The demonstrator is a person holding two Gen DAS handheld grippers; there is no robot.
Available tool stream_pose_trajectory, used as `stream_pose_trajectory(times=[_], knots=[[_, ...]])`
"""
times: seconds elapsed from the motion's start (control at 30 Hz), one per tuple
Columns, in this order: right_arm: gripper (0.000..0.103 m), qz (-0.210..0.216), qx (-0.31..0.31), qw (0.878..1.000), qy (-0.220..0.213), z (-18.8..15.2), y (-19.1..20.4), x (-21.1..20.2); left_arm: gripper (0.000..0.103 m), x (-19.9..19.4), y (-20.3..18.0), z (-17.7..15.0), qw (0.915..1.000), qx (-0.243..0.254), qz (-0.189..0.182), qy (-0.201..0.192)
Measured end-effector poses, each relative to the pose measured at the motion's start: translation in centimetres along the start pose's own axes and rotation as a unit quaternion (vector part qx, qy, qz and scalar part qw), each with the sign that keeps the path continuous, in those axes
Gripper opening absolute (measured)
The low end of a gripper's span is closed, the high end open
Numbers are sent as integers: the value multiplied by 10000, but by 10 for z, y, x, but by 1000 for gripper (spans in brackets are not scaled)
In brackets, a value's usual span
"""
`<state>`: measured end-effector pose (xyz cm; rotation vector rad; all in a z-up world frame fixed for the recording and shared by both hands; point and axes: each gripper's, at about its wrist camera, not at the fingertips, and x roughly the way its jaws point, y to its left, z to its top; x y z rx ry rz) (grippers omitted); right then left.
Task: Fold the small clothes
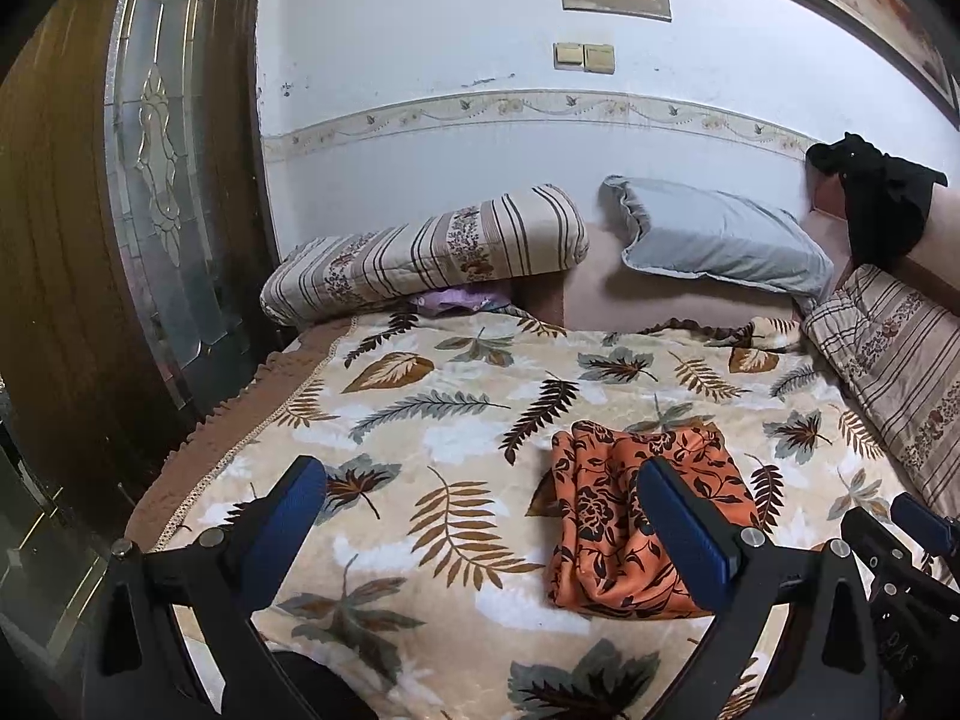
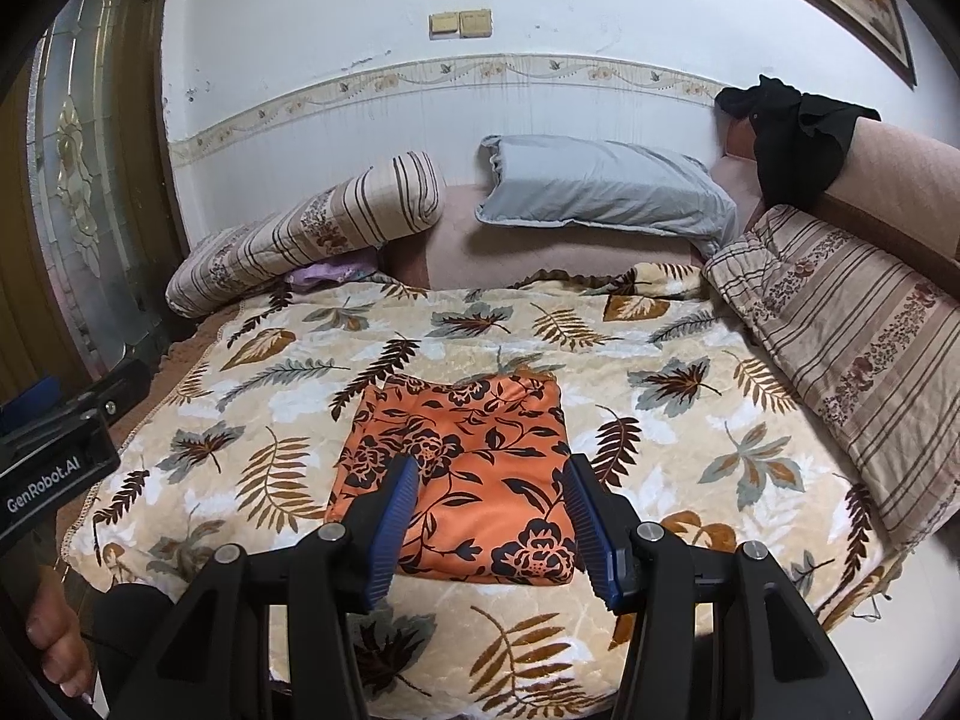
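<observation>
Orange floral garment [image 2: 468,474] lies folded beneath both grippers' open, empty jaws.

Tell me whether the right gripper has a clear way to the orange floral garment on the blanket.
Probably yes. The right gripper stands open and empty just short of the orange floral garment, which lies folded on the leaf-print blanket with nothing between them.

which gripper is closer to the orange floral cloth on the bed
Right. The right gripper hovers directly over the near part of the orange floral cloth, jaws open on either side of it. The left gripper is off to the cloth's left, above the leaf-print blanket.
</observation>
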<state>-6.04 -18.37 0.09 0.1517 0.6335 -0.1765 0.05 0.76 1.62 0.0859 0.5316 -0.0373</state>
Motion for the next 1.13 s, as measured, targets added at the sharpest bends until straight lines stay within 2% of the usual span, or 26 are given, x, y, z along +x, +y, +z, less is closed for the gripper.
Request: stream_pose_trajectory(times=[0.43, 0.9, 1.03, 1.13], knots=[[54, 12, -22, 10000, 15, -2, 3, -1, 103, -6, 0, -1, 10000, 31, 21, -76], [54, 59, -21, 9999, 116, 14, 0, 44, 103, 31, -5, 3, 9997, 164, 5, 153], [54, 96, -83, 9998, 156, 14, 3, 57, 103, 38, -8, 2, 9997, 176, -61, 174], [54, 136, -87, 9997, 196, 13, 2, 65, 103, 49, -8, 2, 9991, 133, -250, 304]])
